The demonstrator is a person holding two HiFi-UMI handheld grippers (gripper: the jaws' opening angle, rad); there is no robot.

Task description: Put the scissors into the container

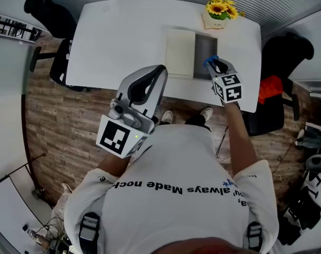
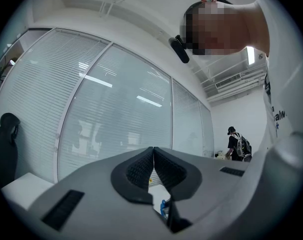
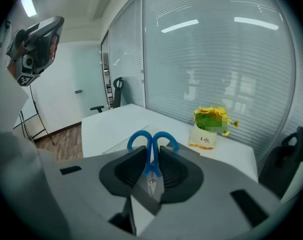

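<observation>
My right claw point(image 3: 151, 170) is clamped on the scissors point(image 3: 150, 153), its pads pinching them at the pivot just below the blue loops. The loops poke out ahead, above the table's point(image 1: 123, 30) near edge and right beside the grey container point(image 1: 205, 57). They look light, stiff and slick, so gripping by the pivot seems right, though I judge they could swivel if I slacken; my left claw point(image 2: 153, 159) is closed on nothing, up off the table.
</observation>
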